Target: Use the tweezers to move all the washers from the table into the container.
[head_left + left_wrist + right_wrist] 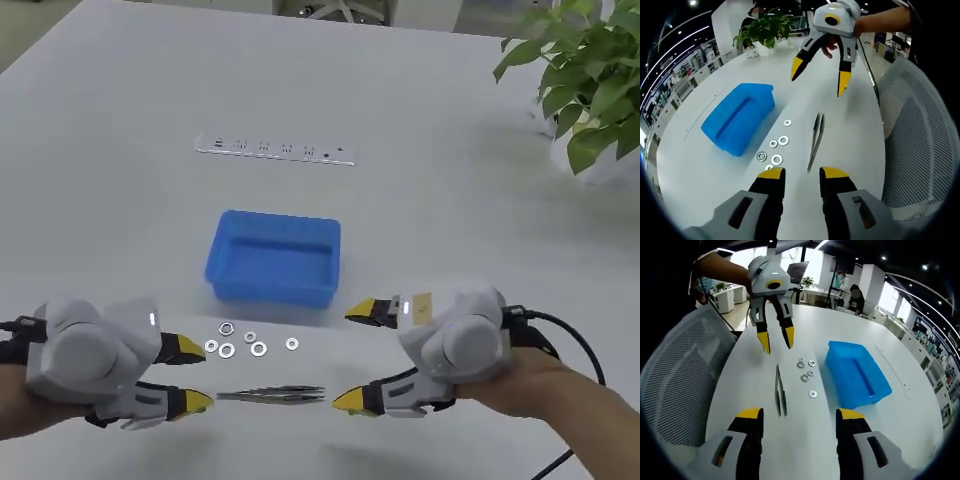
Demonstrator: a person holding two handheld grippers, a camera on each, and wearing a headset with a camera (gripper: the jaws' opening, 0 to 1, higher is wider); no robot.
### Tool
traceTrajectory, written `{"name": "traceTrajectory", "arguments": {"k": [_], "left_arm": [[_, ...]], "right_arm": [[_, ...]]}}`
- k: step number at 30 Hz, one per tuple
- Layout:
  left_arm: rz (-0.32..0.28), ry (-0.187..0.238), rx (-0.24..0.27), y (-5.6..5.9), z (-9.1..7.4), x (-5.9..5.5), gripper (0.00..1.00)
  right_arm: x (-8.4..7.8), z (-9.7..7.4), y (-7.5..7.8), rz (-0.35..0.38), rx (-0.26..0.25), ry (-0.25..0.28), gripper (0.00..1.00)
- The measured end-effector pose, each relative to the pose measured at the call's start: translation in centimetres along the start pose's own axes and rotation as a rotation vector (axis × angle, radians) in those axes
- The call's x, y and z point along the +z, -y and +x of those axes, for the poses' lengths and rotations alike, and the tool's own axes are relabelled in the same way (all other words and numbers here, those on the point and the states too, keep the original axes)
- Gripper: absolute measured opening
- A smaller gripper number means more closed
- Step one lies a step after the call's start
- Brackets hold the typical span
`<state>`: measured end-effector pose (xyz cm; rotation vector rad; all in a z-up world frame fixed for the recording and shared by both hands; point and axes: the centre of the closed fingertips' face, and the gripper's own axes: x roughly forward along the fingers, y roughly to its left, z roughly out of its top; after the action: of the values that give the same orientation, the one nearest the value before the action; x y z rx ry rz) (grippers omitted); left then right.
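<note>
The left claw (200,373) and right claw (346,357) are open and hold nothing. The tweezers (270,395) lie between them, near the front edge of the desk (450,200).

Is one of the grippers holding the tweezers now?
No, the tweezers lie flat on the table between the left gripper and the right gripper, touched by neither.

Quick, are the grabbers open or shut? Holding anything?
Left gripper: open, holding nothing.
Right gripper: open, holding nothing.
</note>
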<state>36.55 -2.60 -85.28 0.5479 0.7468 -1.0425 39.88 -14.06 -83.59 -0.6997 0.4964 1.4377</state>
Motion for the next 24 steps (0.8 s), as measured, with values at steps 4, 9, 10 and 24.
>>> {"name": "traceTrajectory", "arguments": {"k": [4, 9, 10, 24], "left_arm": [[-0.005, -0.003, -0.011, 0.0, 0.2, -0.1, 0.29], [-0.004, -0.003, -0.012, -0.2, 0.3, -0.1, 0.29], [-0.004, -0.002, -0.012, -0.2, 0.4, -0.1, 0.28], [0.013, 0.009, -0.035, -0.4, 1.2, 0.6, 0.23]], "right_arm": [[0.0, 0.7, -0.2, -0.013, 0.025, -0.006, 0.54], [0.1, 1.4, -0.5, -0.019, 0.047, -0.012, 0.49], [0.0, 1.6, -0.5, -0.021, 0.051, -0.015, 0.48], [0.1, 3.5, -0.9, -0.041, 0.099, -0.036, 0.33]]}}
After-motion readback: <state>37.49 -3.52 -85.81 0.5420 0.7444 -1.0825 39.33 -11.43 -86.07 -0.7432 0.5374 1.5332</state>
